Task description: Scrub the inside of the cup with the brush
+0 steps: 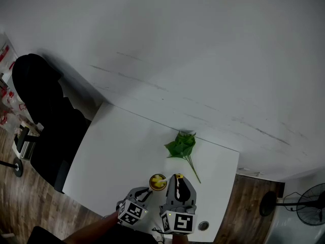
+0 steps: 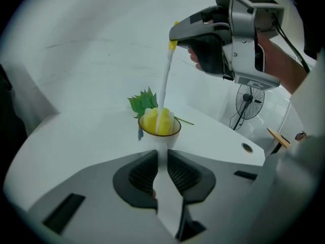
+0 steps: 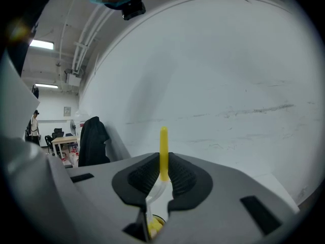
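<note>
Gripping cup point(image 2: 160, 134) by its handle with left gripper point(image 2: 161, 156), near table's point(image 1: 117, 151) 6 o'clock edge. Pinching brush point(image 2: 166, 80) in right gripper point(image 3: 163, 161), yellow head down inside cup. Leaves point(image 1: 182, 146) at cup's 1 o'clock.

Left gripper point(image 1: 149, 189), tilted down, closes its fingers point(image 2: 141, 173) on the cup point(image 2: 165, 136); right gripper point(image 1: 177, 178), higher, pinches the brush point(image 2: 165, 80) handle.
</note>
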The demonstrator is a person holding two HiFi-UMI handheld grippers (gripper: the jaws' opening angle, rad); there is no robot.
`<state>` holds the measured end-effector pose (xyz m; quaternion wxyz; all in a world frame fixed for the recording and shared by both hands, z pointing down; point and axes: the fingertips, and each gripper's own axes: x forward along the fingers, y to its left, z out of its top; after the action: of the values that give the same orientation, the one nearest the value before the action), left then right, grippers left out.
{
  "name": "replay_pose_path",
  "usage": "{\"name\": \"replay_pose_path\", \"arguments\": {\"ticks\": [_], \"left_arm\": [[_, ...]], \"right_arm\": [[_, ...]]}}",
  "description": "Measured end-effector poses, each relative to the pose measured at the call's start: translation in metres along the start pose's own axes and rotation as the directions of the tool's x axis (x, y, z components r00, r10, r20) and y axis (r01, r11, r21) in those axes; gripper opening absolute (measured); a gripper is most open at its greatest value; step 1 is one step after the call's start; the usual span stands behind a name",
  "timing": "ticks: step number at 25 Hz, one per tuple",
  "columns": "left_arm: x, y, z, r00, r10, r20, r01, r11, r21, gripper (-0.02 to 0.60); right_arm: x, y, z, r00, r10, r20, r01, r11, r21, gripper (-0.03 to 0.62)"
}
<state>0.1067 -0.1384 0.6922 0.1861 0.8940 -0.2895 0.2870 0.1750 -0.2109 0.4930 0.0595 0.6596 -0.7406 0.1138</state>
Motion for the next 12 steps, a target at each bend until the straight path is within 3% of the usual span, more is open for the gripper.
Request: {"name": "replay_pose_path", "arguments": {"ticks": [4, 12], "left_arm": [[0.000, 0.000, 0.000, 1.000, -0.002, -0.003, 0.002, 1.000, -0.001, 0.072], [-0.001, 0.000, -0.001, 1.000, -0.002, 0.004, 0.002, 1.000, 0.006, 0.072]], "right_arm": [[-0.007, 0.010, 0.018, 0.997, 0.025, 0.077, -0.023, 1.000, -0.014, 0.066], [-0.021, 0.027, 0.023, 0.995, 0.048, 0.085, -0.047, 0.999, -0.008, 0.066]]}}
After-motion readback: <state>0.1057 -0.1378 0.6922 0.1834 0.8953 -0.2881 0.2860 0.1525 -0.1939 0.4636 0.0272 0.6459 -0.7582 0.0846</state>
